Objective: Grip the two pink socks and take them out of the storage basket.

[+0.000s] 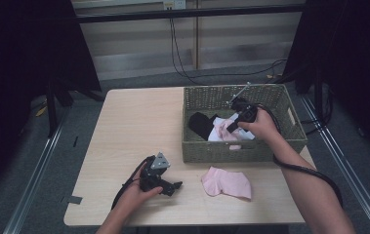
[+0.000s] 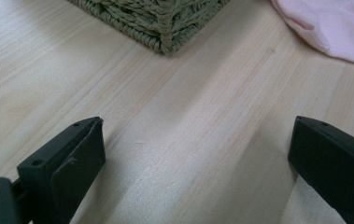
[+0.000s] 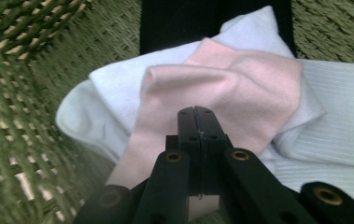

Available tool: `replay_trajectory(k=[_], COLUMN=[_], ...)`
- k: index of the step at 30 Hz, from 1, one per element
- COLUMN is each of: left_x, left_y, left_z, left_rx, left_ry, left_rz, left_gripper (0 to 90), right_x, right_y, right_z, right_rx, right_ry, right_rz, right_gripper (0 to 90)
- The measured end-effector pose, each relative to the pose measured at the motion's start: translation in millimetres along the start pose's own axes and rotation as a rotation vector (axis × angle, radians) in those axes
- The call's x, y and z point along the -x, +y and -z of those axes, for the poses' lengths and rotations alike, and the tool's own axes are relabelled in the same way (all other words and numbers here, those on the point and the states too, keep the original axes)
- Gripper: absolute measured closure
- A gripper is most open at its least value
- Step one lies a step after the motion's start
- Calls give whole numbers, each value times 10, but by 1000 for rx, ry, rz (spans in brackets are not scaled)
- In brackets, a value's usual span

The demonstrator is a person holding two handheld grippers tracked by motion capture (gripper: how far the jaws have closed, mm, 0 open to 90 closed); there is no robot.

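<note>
A pink sock (image 1: 226, 183) (image 2: 333, 28) lies flat on the table in front of the woven basket (image 1: 231, 151) (image 2: 165, 23). My left gripper (image 1: 175, 186) (image 2: 198, 140) rests low on the table left of that sock, jaws wide open with bare wood between them. Inside the basket my right gripper (image 1: 231, 128) (image 3: 197, 111) points down at a second pink sock (image 1: 230, 135) (image 3: 221, 88). Its jaws are pressed together, with the pink fabric running up under them. That sock lies on white socks (image 1: 216, 134) (image 3: 333, 130) and a black one (image 1: 201, 124) (image 3: 179, 23).
The basket stands on the right half of the light wooden table (image 1: 133, 126), whose left half is bare. Its woven wall (image 3: 16, 93) rises close on the left of my right gripper. Cables (image 1: 182, 58) hang behind the table, and dark curtains flank it.
</note>
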State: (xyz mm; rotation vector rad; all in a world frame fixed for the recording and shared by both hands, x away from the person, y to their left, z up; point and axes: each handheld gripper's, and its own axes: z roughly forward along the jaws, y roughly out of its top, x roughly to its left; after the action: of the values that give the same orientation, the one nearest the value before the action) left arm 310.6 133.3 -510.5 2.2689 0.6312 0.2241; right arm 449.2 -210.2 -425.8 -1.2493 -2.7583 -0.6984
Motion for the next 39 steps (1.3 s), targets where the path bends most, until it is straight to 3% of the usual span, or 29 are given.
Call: replay_trajectory(k=[5, 8, 10, 15, 20, 21, 22, 27, 31, 34, 35, 37, 39], left_x=[0, 0, 0, 0, 2, 2, 2, 2, 0, -1, -2, -1, 0], left_y=[0, 0, 0, 0, -1, -1, -1, -1, 0, 0, 0, 0, -1], left_z=[0, -1, 0, 0, -1, -1, -1, -1, 0, 0, 1, 0, -1], left_rx=[0, 1, 0, -1, 1, 1, 1, 2, 0, 0, -3, -1, 1], left_ry=[0, -1, 0, -1, -1, -1, -2, -2, -1, -1, -1, -1, -1], left_rz=[0, 0, 0, -1, 3, 3, 3, 3, 0, 0, -3, 0, 0], left_gripper=[35, 35, 35, 35, 35, 35, 35, 35, 35, 35, 35, 35, 35], right_x=[-24, -19, -6, 21, 23, 23, 20, 12, -24, -57, -57, -100, -125], right_y=[-14, -13, -8, 16, 46, 60, 65, 69, 72, 91, 91, 140, 174], right_z=[59, 74, 64, -32, -126, -175, -187, -172, -37, 72, 72, 95, 48], right_rx=[-3, 17, 34, 29, -7, -34, -49, -52, -35, 27, 27, 58, 52], right_ry=[9, 8, 8, -21, -3, -8, -4, 13, 23, 25, 25, -2, -19], right_rz=[11, -9, -25, -47, -55, -45, -38, -33, -22, -38, -38, -52, -53], right_gripper=[900, 892, 738, 602, 703, 829, 891, 900, 896, 646, 646, 488, 408])
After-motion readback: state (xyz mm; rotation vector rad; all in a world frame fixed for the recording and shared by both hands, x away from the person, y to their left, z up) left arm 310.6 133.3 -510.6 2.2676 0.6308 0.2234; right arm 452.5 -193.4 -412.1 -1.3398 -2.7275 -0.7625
